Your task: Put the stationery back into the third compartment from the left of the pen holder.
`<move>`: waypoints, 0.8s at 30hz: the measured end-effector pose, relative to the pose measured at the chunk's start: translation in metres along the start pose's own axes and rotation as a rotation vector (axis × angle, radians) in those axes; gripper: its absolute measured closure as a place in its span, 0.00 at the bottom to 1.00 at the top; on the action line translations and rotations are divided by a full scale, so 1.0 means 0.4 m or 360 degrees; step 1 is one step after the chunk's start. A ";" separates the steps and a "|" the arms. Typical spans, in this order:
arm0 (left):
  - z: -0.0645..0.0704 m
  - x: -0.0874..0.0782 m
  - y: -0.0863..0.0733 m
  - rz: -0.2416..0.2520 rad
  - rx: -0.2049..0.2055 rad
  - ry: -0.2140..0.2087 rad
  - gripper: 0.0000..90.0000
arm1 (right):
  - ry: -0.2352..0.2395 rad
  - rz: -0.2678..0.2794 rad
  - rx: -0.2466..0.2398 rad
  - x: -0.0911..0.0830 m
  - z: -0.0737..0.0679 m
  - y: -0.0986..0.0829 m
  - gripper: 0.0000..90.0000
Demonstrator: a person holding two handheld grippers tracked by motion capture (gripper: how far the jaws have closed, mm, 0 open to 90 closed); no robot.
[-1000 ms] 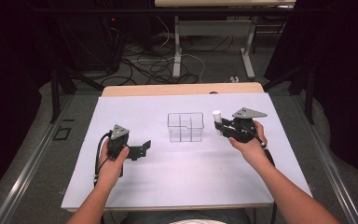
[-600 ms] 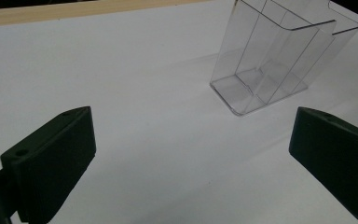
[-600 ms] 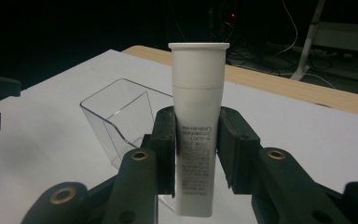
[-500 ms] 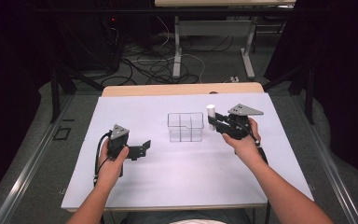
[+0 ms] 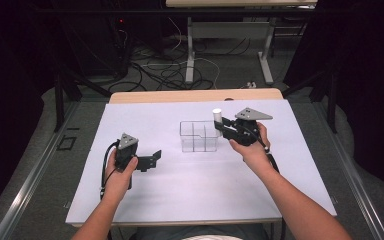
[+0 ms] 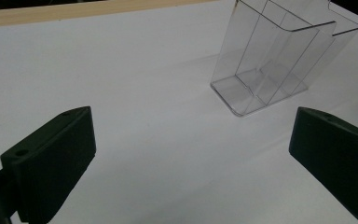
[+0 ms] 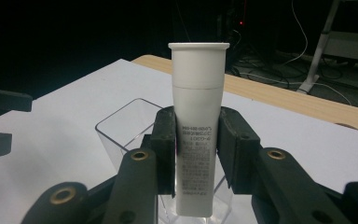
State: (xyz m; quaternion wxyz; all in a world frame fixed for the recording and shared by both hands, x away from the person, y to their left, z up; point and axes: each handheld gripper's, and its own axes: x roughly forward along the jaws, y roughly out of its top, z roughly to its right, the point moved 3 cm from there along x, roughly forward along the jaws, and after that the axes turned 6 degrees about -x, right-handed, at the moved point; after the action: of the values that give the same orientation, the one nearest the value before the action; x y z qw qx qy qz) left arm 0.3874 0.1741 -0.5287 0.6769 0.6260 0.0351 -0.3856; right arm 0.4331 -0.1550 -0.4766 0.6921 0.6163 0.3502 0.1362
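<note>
The worktop (image 5: pixel 190 190) was the big stage here, a pale sheet spread across it with a strip of bare wood showing along the far edge. Beyond that, the dark floor (image 5: pixel 215 70) carried a tangle of cables and the legs of another desk.

Centre of the sheet stood the clear plastic organiser (image 5: pixel 198 136), upright, split into compartments by see-through walls. From the left gripper view the organiser (image 6: pixel 272 60) sat up and to the right, well apart from that gripper's jaws, its compartments looking bare.

Over on the right, the right gripper (image 5: pixel 219 125) was up off the sheet, held in the person's right hand (image 5: pixel 250 145), its nose touching or just above the organiser's right end. Its jaws were clamped tight on the white tube (image 5: pixel 217 116), which stood upright, cap end at the top. In the right gripper view the white tube (image 7: pixel 196 126) was pinched around its lower, printed half, the two black pads pressing either side, and its bottom end hung over an open compartment of the organiser (image 7: pixel 126 126). Whether the tube's tip was already inside the rim was hard to tell.

On the left, the left gripper (image 5: pixel 152 159) rested low near the sheet in the left hand (image 5: pixel 117 172), jaws spread wide, nothing between them.
</note>
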 end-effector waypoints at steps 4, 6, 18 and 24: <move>-0.001 0.000 0.000 -0.0002 0.0002 0.0000 0.00 | 0.0000 -0.0003 -0.0016 0.014 -0.005 0.006 0.77; -0.001 0.000 0.000 -0.0001 0.0001 0.0000 0.00 | -0.0001 -0.0005 -0.0017 0.022 -0.007 0.008 0.77; -0.003 0.001 0.001 0.0010 0.0006 0.0006 0.00 | -0.0018 -0.0018 -0.0013 0.056 -0.012 0.005 0.77; -0.004 0.001 0.000 0.0009 0.0006 0.0007 0.00 | -0.0033 -0.0034 -0.0013 0.068 -0.006 -0.003 0.77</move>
State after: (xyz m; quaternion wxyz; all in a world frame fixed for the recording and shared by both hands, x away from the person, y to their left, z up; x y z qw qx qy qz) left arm 0.3883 0.1752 -0.5291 0.6767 0.6282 0.0341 -0.3825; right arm 0.4508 -0.1364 -0.4864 0.6997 0.6110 0.3489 0.1238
